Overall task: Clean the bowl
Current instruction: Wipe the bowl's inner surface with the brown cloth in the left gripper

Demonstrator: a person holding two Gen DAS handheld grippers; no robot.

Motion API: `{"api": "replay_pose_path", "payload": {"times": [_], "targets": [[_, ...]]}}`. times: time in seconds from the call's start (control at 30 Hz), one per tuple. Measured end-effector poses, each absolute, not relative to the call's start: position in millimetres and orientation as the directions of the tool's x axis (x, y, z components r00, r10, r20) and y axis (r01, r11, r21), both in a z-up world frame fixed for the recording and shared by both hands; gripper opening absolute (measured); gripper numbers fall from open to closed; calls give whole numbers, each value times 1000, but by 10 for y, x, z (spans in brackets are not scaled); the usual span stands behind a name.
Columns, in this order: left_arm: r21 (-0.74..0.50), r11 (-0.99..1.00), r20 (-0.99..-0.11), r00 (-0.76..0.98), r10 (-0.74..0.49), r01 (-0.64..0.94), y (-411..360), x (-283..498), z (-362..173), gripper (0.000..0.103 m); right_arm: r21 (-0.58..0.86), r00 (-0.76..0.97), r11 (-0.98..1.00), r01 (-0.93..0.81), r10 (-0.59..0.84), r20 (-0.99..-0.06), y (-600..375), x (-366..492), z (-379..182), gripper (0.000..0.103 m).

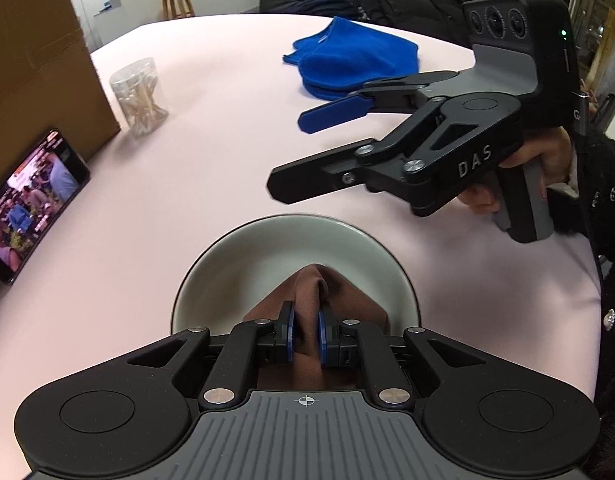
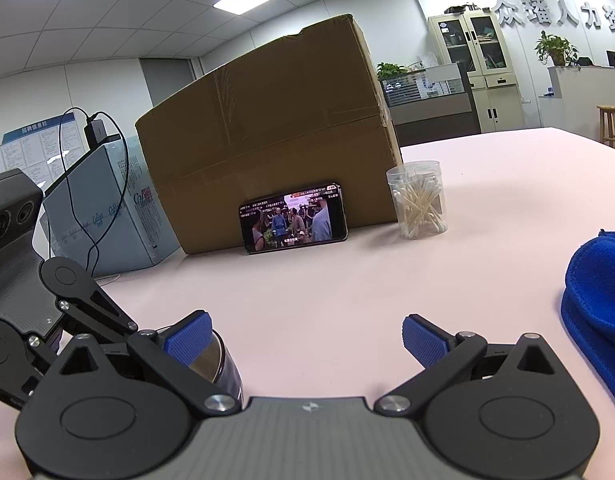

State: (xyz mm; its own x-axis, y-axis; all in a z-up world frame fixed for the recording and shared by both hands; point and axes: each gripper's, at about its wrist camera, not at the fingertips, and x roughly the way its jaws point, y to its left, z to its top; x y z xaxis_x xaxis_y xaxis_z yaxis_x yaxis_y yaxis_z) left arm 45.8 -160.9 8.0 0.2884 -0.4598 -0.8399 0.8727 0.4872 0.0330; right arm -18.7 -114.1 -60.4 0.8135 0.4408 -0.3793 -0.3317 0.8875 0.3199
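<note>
A grey-white bowl (image 1: 267, 248) sits on the pale pink table, close in front of my left gripper. My left gripper (image 1: 306, 330) is shut on a brown cloth (image 1: 319, 292), which rests inside the bowl at its near side. My right gripper (image 1: 295, 156) is open and empty; it hovers just beyond the bowl's far right rim. In the right wrist view my right gripper (image 2: 305, 338) is spread wide over bare table, and the bowl's dark rim (image 2: 223, 364) shows behind its left finger.
A folded blue cloth (image 1: 355, 60) lies at the far side of the table (image 1: 211, 168); it also shows at the right edge in the right wrist view (image 2: 599, 300). A clear jar of cotton swabs (image 1: 139, 98), a phone playing video (image 1: 31, 204) and a large cardboard box (image 2: 267, 136) stand at left.
</note>
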Motion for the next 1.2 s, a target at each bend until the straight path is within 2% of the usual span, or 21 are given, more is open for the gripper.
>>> {"api": "replay_pose_path", "payload": {"times": [0.47,0.67,1.2], "targets": [[75,514,-846,327,-420,854,-1545,469,83,12,321,812,887,-332,442,-381,-1139,-192,-599,103],[35,481,-841,286,-460,876,-1624,435,77,12,320,812,888,-331,441,-382,-1141,-190,-603,103],[87,488,-852,319,-416,869,-1553,428,80,11,319,812,888,-331,441,-382,-1138,-188,-602,103]]}}
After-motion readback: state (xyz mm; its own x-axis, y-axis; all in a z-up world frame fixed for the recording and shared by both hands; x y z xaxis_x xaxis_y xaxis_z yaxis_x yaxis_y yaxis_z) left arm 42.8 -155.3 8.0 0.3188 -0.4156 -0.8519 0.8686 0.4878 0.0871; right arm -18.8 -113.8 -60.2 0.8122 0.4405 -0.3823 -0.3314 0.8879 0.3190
